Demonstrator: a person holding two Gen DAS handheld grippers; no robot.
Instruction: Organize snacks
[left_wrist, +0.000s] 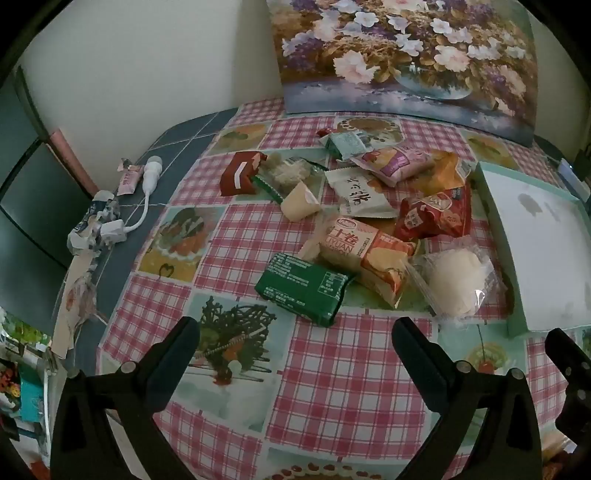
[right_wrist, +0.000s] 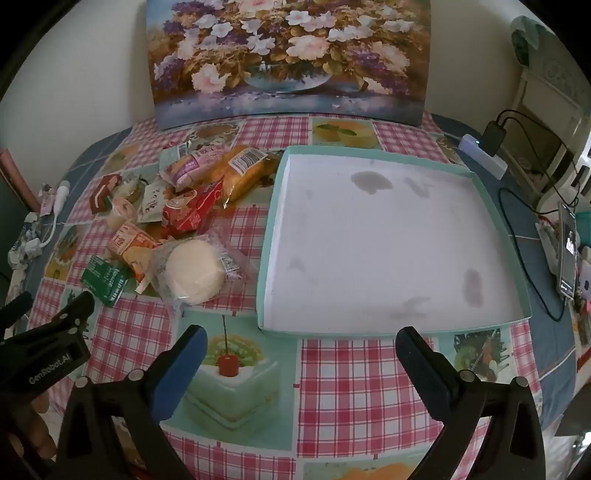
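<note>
A pile of wrapped snacks lies on the checked tablecloth: a green packet (left_wrist: 304, 282) (right_wrist: 105, 279) nearest, an orange roll packet (left_wrist: 364, 254), a round white bun in clear wrap (left_wrist: 456, 280) (right_wrist: 194, 271), a red packet (left_wrist: 434, 216) (right_wrist: 192, 208) and several more behind. A shallow teal box with a white, empty floor (right_wrist: 388, 240) (left_wrist: 495, 206) sits right of the pile. My left gripper (left_wrist: 295, 332) is open and empty, just short of the green packet. My right gripper (right_wrist: 301, 341) is open and empty at the box's near edge.
A flower painting (right_wrist: 288, 55) leans on the wall at the back. A white cable and crumpled wrappers (left_wrist: 110, 221) lie at the table's left edge. A power strip, cables and a phone (right_wrist: 567, 251) lie at the right edge.
</note>
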